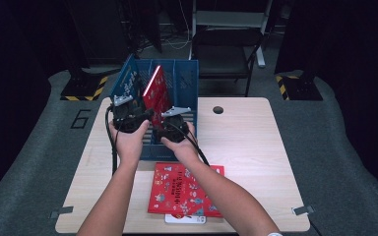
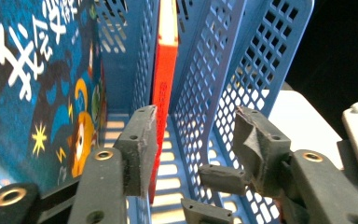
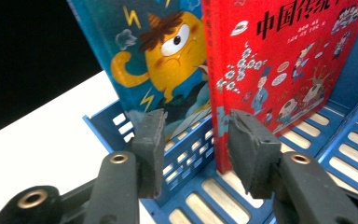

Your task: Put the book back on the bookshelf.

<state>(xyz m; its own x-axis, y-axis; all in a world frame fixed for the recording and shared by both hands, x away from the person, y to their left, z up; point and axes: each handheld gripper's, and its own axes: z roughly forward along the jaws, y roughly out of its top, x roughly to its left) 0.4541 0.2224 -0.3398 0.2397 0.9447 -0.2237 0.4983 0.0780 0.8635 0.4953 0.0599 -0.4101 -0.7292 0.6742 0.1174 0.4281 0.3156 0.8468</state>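
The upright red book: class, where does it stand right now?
In the high view the upright red book stands in the blue file rack's middle compartment, right of the blue book, behind both grippers.

We see a blue perforated plastic file rack (image 1: pixel 187 83), smooth and slightly shiny. Ahead of the right tool (image 3: pixel 196 140), whose pads look matt, rough and worn, the red book (image 3: pixel 284 60) has a glossy cover. The table (image 1: pixel 246 142) shows pale matt wood grain.

Light wood table (image 1: pixel 246 147) with a round cable hole (image 1: pixel 218 109) near its far edge, standing on grey floor (image 1: pixel 344 162). Black chair (image 1: pixel 225 53) behind the table. Yellow-black striped bases (image 1: pixel 84 88) at both far corners. Surroundings dark; black curtains (image 1: pixel 354 44) at the sides.
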